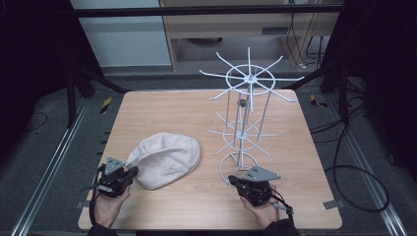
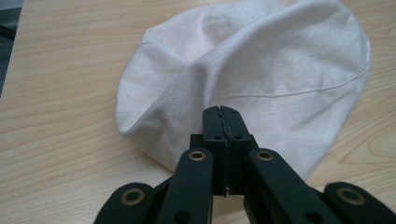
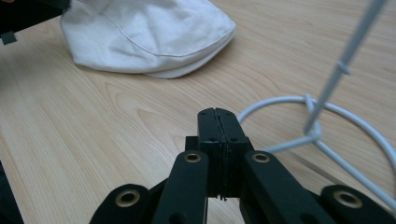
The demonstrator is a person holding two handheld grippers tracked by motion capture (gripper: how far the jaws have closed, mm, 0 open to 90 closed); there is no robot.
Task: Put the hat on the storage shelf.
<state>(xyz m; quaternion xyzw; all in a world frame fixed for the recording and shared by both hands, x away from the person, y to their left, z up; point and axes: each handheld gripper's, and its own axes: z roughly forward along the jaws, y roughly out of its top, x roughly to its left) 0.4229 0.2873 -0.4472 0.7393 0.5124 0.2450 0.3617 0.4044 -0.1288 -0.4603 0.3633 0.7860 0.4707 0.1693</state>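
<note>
On table (image 1: 295, 162), both tools (image 1: 129, 173) (image 1: 234, 181) rest closed.

On the table (image 1: 162, 105), the cap (image 1: 166, 160) lies left of centre toward the near edge, and the wire rack (image 1: 248, 123) stands to its right, its ring base apart from the cap. The left gripper (image 1: 132, 171) sits at the cap's near-left edge, seemingly touching the fabric, though contact is hard to judge. The right gripper (image 1: 235, 181) rests on the near side of the rack's base ring (image 3: 299, 100), just beside it.
</note>
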